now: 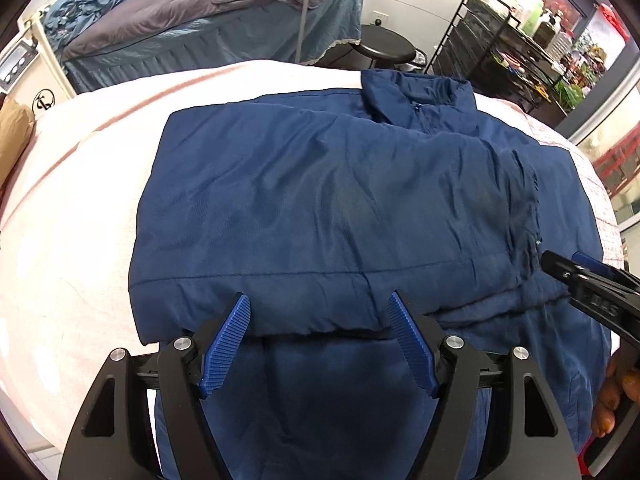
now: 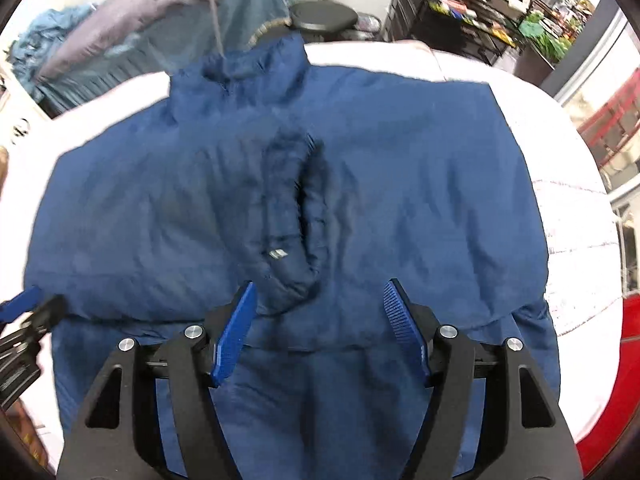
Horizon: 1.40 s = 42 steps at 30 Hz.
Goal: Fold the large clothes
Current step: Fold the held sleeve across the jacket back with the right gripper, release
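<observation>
My left tool (image 1: 318, 340) is spread wide with nothing between its blue pads (image 1: 226, 346), poised just over the near hem of the navy jacket (image 1: 320, 200). The jacket lies flat on the pale pink-covered counter (image 1: 80, 200), its collar (image 1: 416, 98) at the far end and its sleeves folded in across the body. Part of the garment hangs down toward me over the near edge, passing beneath the open fingers.

My right tool (image 2: 320, 330) is likewise spread open and holds nothing, sitting above the same hem further along, just short of the bunched cuff (image 2: 292, 216) that lies on the jacket's middle. Its view is blurred. In the left wrist view the right tool's tip (image 1: 576, 270) shows at the jacket's right side, close to the fabric; I cannot tell whether it touches.

Beyond the counter are a bed with blue bedding (image 1: 208, 36), a black stool (image 1: 386, 46) and a black wire shelf (image 1: 504, 48).
</observation>
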### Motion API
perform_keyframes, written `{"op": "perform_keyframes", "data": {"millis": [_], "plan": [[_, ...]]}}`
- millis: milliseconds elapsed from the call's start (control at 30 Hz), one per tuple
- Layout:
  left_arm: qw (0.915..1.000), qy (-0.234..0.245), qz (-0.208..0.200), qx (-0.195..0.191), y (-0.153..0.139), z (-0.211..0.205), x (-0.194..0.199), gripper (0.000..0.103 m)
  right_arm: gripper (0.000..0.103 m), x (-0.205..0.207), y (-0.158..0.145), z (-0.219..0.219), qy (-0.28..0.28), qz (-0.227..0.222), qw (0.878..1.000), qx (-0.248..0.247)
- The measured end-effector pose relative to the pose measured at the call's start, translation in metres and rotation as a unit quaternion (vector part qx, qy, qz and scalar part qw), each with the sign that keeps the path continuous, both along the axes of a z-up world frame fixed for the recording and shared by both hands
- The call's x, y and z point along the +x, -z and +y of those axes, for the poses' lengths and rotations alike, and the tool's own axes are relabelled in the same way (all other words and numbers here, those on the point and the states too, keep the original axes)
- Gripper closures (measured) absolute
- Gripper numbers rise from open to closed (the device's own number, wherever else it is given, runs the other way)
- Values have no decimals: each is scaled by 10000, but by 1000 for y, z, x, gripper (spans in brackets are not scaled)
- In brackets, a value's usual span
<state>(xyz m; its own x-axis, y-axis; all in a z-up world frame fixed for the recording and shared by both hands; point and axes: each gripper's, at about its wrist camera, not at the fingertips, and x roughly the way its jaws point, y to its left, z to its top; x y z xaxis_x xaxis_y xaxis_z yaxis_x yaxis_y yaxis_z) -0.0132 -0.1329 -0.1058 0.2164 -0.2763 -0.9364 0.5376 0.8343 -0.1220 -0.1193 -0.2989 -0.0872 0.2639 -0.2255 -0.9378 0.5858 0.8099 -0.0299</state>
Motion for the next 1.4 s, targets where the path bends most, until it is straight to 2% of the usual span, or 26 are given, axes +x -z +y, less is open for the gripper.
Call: {"op": "perform_keyframes", "data": {"millis": [167,233,333,500,800,967,1100,1400], "plan": [[9997,72,76,214,13,-6,8,33,37,20,14,17,-567,184,9982,-56],[9991,142,134,370,21,-9,10,32,37,26,33,21,-633,490,9968,-30],[9979,227,263,552,33,-16,13,31,37,27,53,13,-507,721,9958,251],[9973,197,372,607,47,-19,17,30,35,25,61,-1,-254,688,9952,646],[9969,439,402,518,68,-15,18,25,24,37,79,-5,-320,876,9938,603],[9953,571,126,768,75,-22,11,18,14,44,88,-8,-269,1035,9934,420],[9924,573,-168,1074,76,-27,6,7,8,46,91,-11,-222,1077,9932,387],[9922,676,144,1037,72,-27,20,7,7,49,87,-29,-138,1102,9930,407]]}}
